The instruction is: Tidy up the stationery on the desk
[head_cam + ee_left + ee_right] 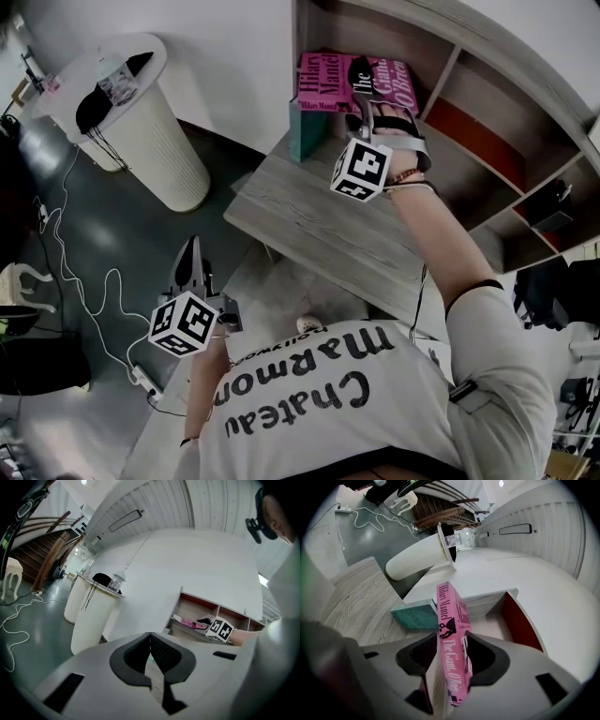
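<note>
My right claw [452, 638]: released, pink book [449, 606] loose inside it | teal book [412, 616]: at 10 o'clock of it | my left claw [150, 637]: clenched

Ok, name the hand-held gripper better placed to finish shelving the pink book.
Right. The right hand-held gripper is at the shelf with the pink book between its jaws. The left hand-held gripper hangs low, off the desk, jaws together.
</note>
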Available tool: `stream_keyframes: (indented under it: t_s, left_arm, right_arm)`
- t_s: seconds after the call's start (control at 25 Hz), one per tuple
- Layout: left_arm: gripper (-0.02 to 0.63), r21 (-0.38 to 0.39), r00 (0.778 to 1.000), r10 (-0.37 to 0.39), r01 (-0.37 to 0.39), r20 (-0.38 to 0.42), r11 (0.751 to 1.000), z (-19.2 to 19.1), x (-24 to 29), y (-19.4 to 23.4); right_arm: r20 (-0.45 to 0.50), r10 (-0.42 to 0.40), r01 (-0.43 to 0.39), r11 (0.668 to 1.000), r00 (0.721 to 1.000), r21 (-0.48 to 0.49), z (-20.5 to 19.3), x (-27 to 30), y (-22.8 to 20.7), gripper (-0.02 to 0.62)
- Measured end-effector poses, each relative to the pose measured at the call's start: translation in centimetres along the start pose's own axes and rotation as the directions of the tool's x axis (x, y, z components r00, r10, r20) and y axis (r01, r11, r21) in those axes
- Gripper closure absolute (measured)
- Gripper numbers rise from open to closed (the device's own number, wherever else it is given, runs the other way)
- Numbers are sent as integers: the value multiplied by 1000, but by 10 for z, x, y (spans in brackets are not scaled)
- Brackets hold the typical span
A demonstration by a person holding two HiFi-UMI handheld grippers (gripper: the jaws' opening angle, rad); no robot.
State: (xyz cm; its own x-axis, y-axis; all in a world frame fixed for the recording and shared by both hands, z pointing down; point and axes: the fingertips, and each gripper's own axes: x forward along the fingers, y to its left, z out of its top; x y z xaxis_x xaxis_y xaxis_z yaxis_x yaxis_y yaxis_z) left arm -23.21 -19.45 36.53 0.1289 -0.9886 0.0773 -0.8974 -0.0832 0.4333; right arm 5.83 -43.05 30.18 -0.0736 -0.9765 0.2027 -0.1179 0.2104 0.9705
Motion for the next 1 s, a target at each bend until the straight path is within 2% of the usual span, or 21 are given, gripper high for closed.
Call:
stream_keyframes:
  t_s: [1.0]
  left_arm:
    - [591, -8, 999, 29, -29, 24, 1000, 9, -8, 13]
  right_arm:
    - [-44, -38, 37, 999, 998, -7, -3, 15, -6, 427]
